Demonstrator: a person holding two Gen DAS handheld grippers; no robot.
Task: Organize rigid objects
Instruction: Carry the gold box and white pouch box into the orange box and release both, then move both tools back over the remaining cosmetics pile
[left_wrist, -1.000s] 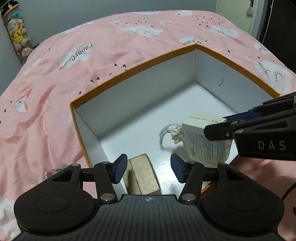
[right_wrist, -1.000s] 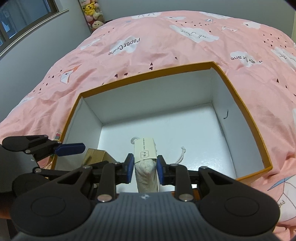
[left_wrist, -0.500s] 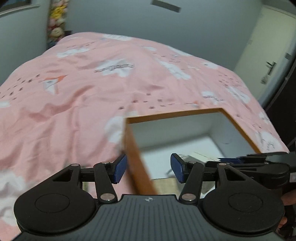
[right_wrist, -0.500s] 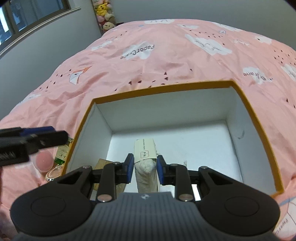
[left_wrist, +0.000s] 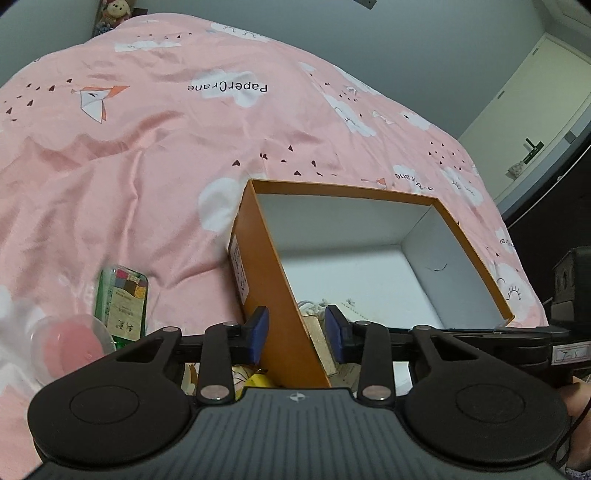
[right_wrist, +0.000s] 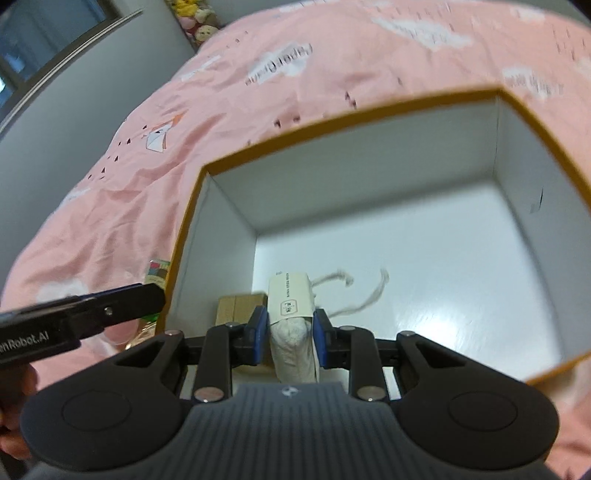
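Left gripper (left_wrist: 296, 334) swung aside, fingers now straddling box wall (left_wrist: 280, 291).

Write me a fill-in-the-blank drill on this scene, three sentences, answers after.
1. The right gripper is shut on a white ____ with a paper label.
2. The box is orange outside and ____ inside.
3. The green packet lies on the bedspread, ____ the box.

Answers: pouch; white; outside
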